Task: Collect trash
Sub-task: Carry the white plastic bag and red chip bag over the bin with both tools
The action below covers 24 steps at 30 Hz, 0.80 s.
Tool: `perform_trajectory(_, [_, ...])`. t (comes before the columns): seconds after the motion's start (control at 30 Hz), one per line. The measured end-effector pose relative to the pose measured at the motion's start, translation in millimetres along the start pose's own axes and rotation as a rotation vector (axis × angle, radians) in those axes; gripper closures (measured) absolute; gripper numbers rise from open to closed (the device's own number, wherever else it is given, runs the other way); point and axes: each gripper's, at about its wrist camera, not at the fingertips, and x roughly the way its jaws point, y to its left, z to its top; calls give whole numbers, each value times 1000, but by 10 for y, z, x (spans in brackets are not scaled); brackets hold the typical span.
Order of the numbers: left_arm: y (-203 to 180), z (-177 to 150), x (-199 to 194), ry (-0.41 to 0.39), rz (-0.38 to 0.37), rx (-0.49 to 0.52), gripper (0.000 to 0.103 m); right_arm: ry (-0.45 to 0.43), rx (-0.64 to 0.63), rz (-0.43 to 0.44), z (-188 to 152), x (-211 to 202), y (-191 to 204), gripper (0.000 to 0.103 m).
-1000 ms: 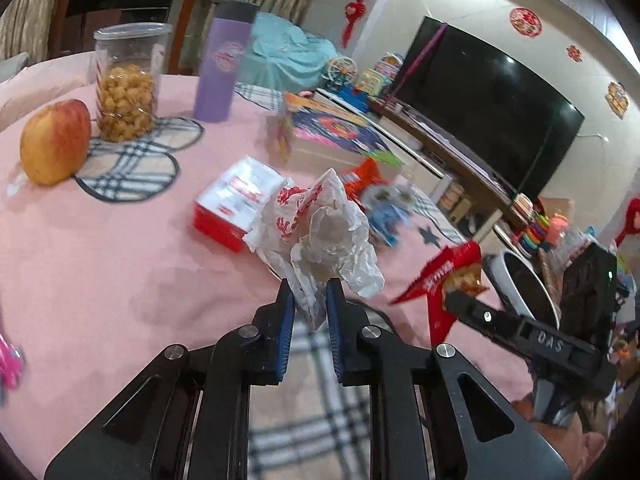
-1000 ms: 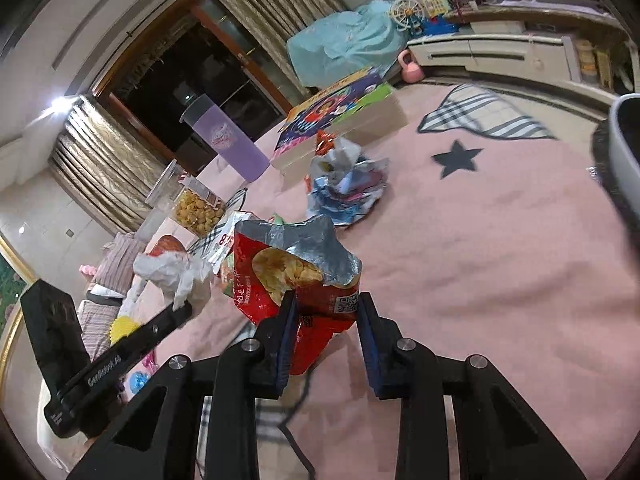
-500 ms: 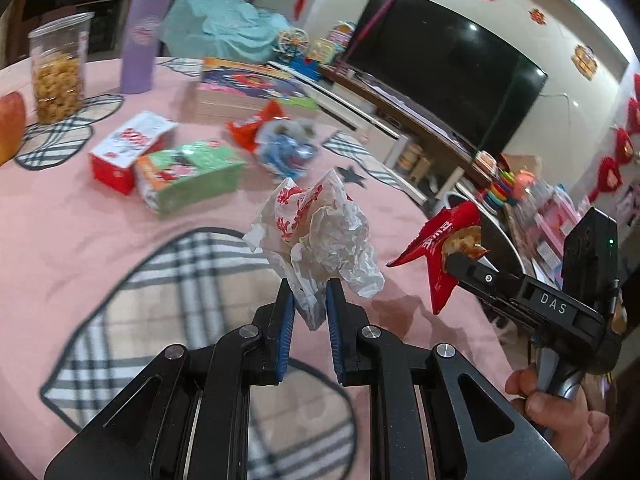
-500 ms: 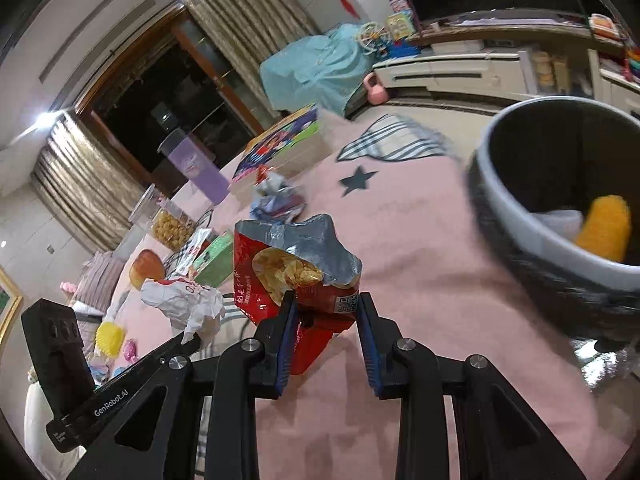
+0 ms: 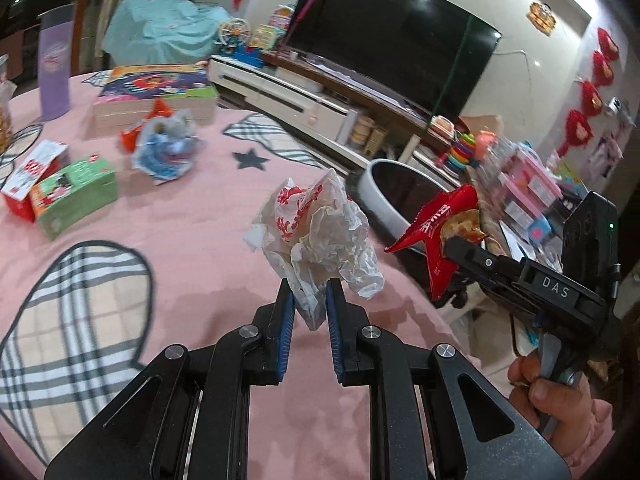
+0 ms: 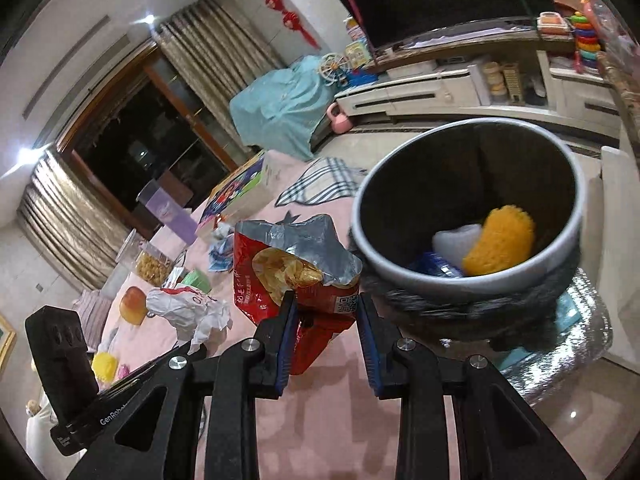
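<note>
My left gripper [image 5: 309, 295] is shut on a crumpled white paper wrapper with red print [image 5: 320, 236], held above the pink tablecloth [image 5: 180, 232]. My right gripper [image 6: 326, 306] is shut on an open red chip bag [image 6: 296, 268] with a silver lining. The same bag [image 5: 444, 232] shows at the right of the left wrist view, beside the wrapper. A round bin with a grey rim [image 6: 576, 216] stands just past the table's edge, close ahead of the chip bag. An orange piece and white and blue scraps lie in it. The bin's rim [image 5: 372, 188] also shows behind the wrapper.
On the table lie crumpled blue and orange wrappers [image 5: 164, 148], a green box [image 5: 76, 196], a red and white box [image 5: 32, 172], a picture-book box [image 5: 156, 96] and a purple bottle [image 5: 54, 76]. An apple [image 6: 134, 304] and a snack jar [image 6: 150, 266] sit farther back. A hand [image 5: 560, 400] grips the right tool.
Both grippers have swung across the table toward its edge, each keeping its load. The bin has come into full view and now sits close in front of the chip bag.
</note>
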Motion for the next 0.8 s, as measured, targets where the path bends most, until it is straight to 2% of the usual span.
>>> perform_trajectory(0.4, [-496, 172, 245, 28, -41, 94, 88, -70, 44, -42, 160, -271, -344, 73])
perform_trajectory(0.8, [-889, 334, 490, 51, -63, 171, 88, -103, 46, -98, 345, -379, -577, 73])
